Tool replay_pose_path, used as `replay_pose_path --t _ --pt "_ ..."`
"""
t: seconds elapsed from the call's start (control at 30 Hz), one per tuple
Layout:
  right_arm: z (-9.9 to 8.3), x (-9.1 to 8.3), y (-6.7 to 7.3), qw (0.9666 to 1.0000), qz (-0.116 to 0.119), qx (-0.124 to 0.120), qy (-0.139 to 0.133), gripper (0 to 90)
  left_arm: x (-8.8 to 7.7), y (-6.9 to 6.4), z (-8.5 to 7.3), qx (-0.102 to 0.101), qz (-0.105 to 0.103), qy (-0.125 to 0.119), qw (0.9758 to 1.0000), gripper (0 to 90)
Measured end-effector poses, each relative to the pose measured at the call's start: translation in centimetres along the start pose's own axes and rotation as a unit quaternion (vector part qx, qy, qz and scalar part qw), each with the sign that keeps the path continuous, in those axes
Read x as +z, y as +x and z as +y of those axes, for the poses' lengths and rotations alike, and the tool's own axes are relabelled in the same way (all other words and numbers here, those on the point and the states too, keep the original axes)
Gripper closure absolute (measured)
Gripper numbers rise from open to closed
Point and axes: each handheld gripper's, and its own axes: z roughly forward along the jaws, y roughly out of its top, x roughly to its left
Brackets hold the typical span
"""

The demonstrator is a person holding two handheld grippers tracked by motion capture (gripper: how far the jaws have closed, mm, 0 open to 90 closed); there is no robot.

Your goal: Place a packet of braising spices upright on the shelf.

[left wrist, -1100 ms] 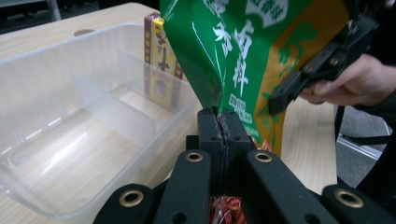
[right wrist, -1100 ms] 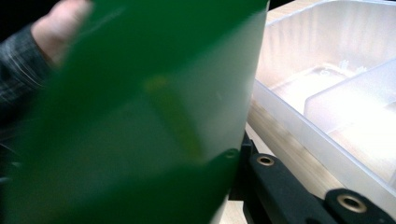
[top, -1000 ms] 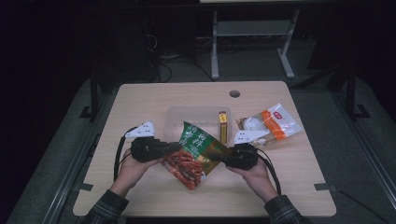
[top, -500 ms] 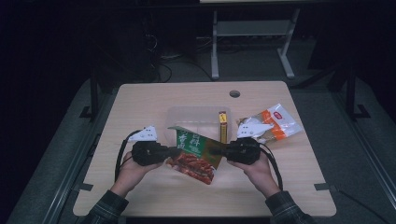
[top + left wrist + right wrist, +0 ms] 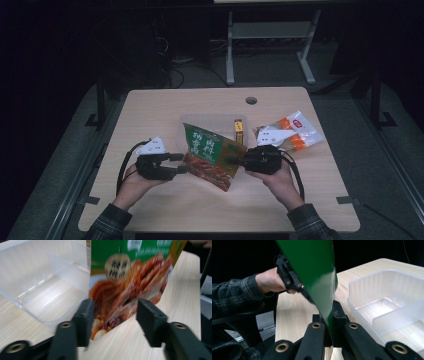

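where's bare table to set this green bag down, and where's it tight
Bare table: the left side beyond the clear bin, the far strip near the hole. Crowded: bin, yellow packet, orange-white bag.

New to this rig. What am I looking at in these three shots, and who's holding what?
No robot arm here: a person at a wooden table holds a handheld two-jaw gripper in each hand.

The high view is from a fixed camera above, looking down. The other two views come from cameras riding on each gripper, looking along its black jaws.

The right gripper is clamped on the edge of a green snack bag printed with reddish food. The left gripper is open, its jaws either side of the bag's lower corner without pinching it.

Behind the bag sits a clear plastic divided container. Also on the table: a small yellow packet and an orange-and-white packet.
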Motion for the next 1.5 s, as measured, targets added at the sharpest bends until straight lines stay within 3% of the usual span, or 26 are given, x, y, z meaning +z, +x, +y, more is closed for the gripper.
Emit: replay_pose_path --t 0.07,0.27,0.43,0.67,1.1,1.5 --pt "0.4 -0.1 0.1 1.0000 -0.005 0.001 0.000 89.8 0.0 -0.2 -0.4 0.009 0.003 0.003 0.9999 39.6" --pt "1.4 -0.3 -0.2 0.9996 -0.024 0.011 -0.006 89.7 -0.1 -0.5 -1.8 0.005 0.011 0.012 0.9999 27.4" --pt "2.5 -0.5 -0.6 0.9987 -0.042 0.020 -0.019 89.8 -0.4 -0.5 -2.9 -0.011 0.016 0.016 0.9997 22.2" --pt "4.7 -0.3 -1.2 0.9955 -0.083 0.030 -0.034 89.7 -0.4 -0.2 -4.2 -0.009 0.025 0.032 0.9991 19.7" --pt "6.7 2.9 -2.8 0.9888 -0.143 0.039 -0.017 89.6 0.2 -0.1 -4.4 0.007 0.030 0.046 0.9985 17.4" --pt "7.2 5.5 -4.0 0.9852 -0.161 0.054 -0.025 89.6 0.4 0.0 -4.5 0.010 0.030 0.054 0.9980 17.4"
